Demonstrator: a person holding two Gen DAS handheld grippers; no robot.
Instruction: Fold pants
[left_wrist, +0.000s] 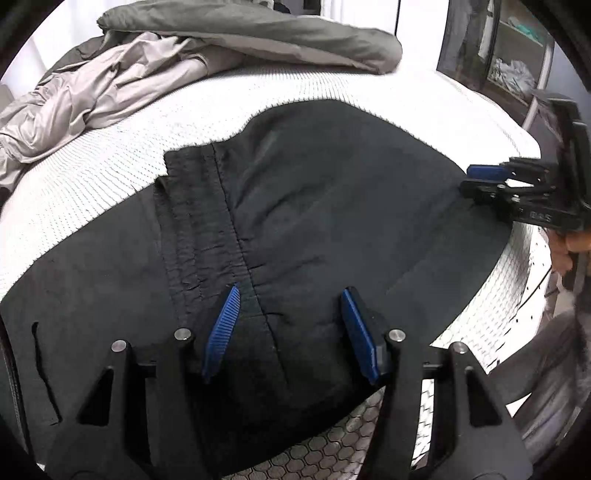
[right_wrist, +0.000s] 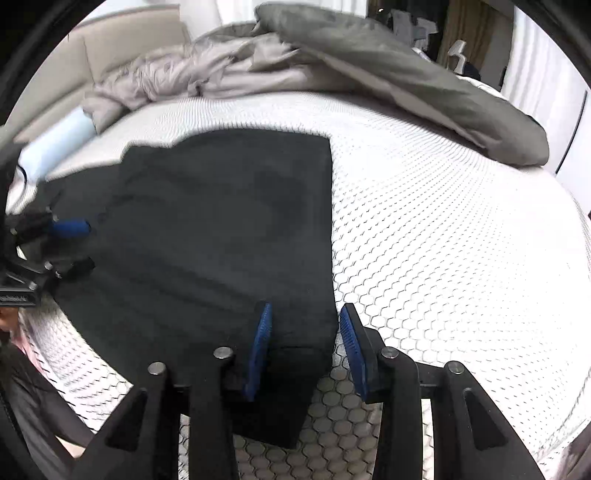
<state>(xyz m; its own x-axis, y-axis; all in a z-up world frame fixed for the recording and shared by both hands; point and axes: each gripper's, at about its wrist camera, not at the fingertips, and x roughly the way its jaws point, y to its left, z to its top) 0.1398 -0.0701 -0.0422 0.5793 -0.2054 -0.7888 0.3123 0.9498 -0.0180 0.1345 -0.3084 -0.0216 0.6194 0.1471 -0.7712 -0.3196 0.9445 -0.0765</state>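
Observation:
Black pants (left_wrist: 314, 206) lie folded over on the white honeycomb mattress (left_wrist: 92, 192), elastic waistband (left_wrist: 199, 229) toward the left. My left gripper (left_wrist: 290, 295) is open just above the near edge of the pants by the waistband. My right gripper (right_wrist: 304, 314) is open over the pants' near right corner (right_wrist: 295, 332), one finger on each side of the folded edge. It also shows in the left wrist view (left_wrist: 476, 177) at the pants' right edge. The left gripper shows at the left of the right wrist view (right_wrist: 81, 243).
A rumpled grey duvet (left_wrist: 240, 33) and beige sheet (left_wrist: 85, 96) lie at the far side of the mattress. A black rack with shelves (left_wrist: 506, 59) stands at the far right. The mattress (right_wrist: 443, 221) is bare right of the pants.

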